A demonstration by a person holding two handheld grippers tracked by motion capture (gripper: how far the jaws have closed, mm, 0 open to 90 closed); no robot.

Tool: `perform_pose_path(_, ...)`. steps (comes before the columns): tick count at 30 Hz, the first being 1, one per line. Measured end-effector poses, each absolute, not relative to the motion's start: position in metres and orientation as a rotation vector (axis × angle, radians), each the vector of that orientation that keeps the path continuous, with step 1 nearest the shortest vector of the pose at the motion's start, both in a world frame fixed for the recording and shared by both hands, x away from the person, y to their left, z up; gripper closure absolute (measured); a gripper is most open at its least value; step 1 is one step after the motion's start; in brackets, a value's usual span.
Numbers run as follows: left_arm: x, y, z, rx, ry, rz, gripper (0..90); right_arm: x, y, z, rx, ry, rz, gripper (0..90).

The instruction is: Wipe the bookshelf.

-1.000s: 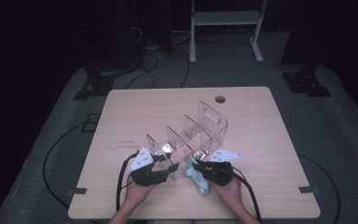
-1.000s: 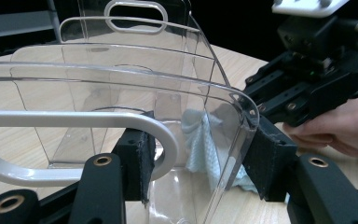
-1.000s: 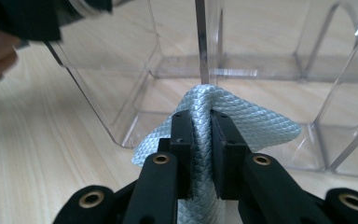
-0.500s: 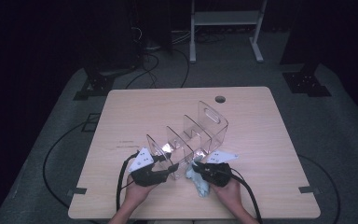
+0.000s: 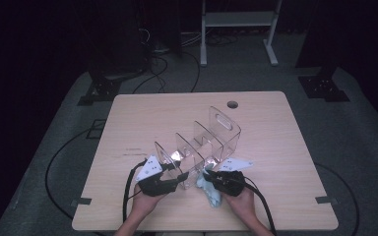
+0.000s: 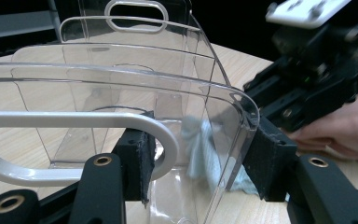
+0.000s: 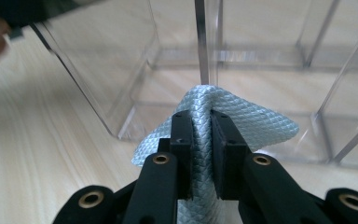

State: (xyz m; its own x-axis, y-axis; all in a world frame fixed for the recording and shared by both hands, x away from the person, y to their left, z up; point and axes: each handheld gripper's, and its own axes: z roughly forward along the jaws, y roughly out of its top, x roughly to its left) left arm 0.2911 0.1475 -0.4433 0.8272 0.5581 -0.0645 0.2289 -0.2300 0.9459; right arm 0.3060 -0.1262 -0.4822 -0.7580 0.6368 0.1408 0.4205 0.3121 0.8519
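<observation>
A clear acrylic rack (image 5: 211,135) with several upright dividers stands on the wooden table (image 5: 275,128). My left gripper (image 5: 178,175) is at the rack's near end. In the left gripper view, my left gripper (image 6: 200,158) has its pads pressing the end panel with the handle slot (image 6: 121,84). My right gripper (image 5: 209,177) is shut on a light blue woven cloth (image 5: 212,195). The right gripper view has this gripper (image 7: 201,130) pinching a fold of the cloth (image 7: 256,126) right against the rack's base (image 7: 135,116). Through the panel the cloth (image 6: 200,144) looks blurred.
A round cable hole (image 5: 232,104) sits near the table's far edge. Cables (image 5: 54,162) trail over the grey floor at the left. A white shelf frame (image 5: 236,22) and dark stand bases (image 5: 325,83) are beyond the table.
</observation>
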Motion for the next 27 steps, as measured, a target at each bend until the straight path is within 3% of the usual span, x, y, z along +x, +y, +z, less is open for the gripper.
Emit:
perform_pose_path(10, 0.289, 0.148, -0.442, 1.827, 0.601, 0.339, 47.2, 0.309, -0.127, -0.492, 0.997, 2.387, 1.437, 79.8)
perform_pose_path(23, 0.270, 0.160, -0.439, 1.843, 0.615, 0.332, 46.3, 0.293, -0.160, -0.464, 1.005, 2.349, 1.542, 79.8)
perform_pose_path(27, 0.267, 0.166, -0.437, 1.828, 0.626, 0.335, 42.5, 0.288, -0.171, -0.458, 1.009, 2.337, 1.556, 79.8)
